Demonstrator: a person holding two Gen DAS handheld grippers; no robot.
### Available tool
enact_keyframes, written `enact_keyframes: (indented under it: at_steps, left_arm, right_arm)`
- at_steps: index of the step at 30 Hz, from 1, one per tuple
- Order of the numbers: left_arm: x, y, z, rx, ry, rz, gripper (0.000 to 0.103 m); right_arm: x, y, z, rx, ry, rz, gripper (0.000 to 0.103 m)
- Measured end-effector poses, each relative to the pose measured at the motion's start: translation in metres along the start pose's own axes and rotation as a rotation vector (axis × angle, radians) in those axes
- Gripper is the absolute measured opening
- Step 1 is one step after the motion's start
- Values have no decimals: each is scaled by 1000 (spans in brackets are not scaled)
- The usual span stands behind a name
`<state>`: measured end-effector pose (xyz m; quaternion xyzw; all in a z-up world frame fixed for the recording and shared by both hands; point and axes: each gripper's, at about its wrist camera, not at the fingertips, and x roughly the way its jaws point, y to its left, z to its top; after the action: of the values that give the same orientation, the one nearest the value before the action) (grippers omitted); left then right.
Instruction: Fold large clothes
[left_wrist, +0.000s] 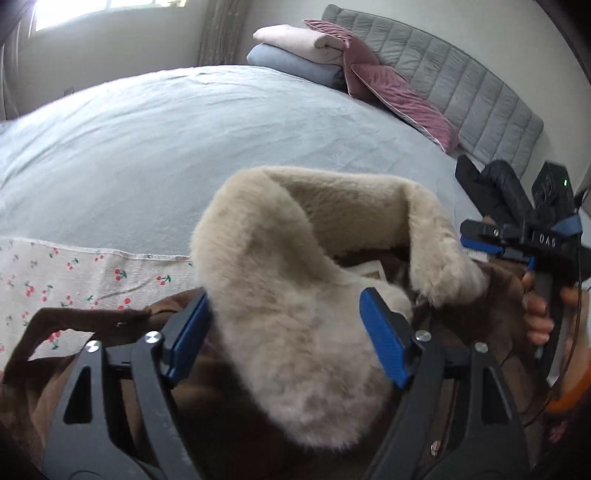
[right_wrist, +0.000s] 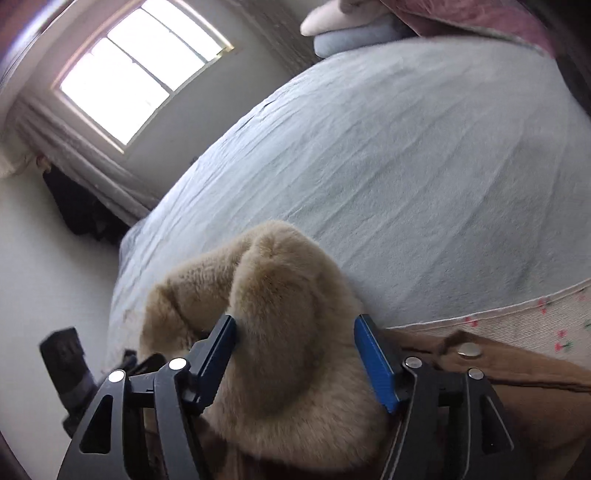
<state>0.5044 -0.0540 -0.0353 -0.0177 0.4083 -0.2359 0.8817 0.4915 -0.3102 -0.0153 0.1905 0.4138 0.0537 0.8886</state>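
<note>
Two handheld grippers frame a brown coat with a thick beige fur collar (left_wrist: 295, 295) at the near edge of a bed in a daylit bedroom. Seen from the left wrist camera, the left gripper (left_wrist: 286, 332) fills the bottom of the frame, its blue-padded jaws standing wide apart on either side of the collar; the left pad lies against the fur's edge, the right pad sits beside it, and neither clamps the fabric. At the right edge of that view a hand (left_wrist: 539, 314) grips the handle of the right gripper (left_wrist: 480, 236), which hangs just above the far end of the collar. In the right wrist camera, the right gripper (right_wrist: 295, 354) likewise stands released at lower centre, the fur collar (right_wrist: 280, 314) bulging up between its parted pads without being pinched. The brown coat body (right_wrist: 498, 369), with a metal snap (right_wrist: 470, 350) at right, rests on a cherry-print cloth (left_wrist: 74, 277) that lies over the pale blue bedsheet (left_wrist: 184, 147). Folded pink and blue bedding (left_wrist: 295, 48) and mauve pillows (left_wrist: 399, 92) lean near the grey padded headboard (left_wrist: 461, 81) at upper right. A bright window (right_wrist: 140, 70) occupies the upper left of the right wrist view.
</note>
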Motion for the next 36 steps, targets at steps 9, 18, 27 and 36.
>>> enact_keyframes:
  at_steps: [9,18,27,36]
  left_arm:
    - [-48,-45,-36,156,35,4,85]
    - [-62,-77,-94,211,139,-73,85]
    - [-79,-90,-120,278,136,-60,85]
    - [-137,-101,-133,208,142,-162,85]
  right_arm:
    - [-119,-120,15,76,-137,-384,75]
    - [-100,-205,-3,346,-16,-485,65]
    - [-192,-121,0,27,-280,-470,8]
    - [-307,-113,-136,-44,-327,-619,10]
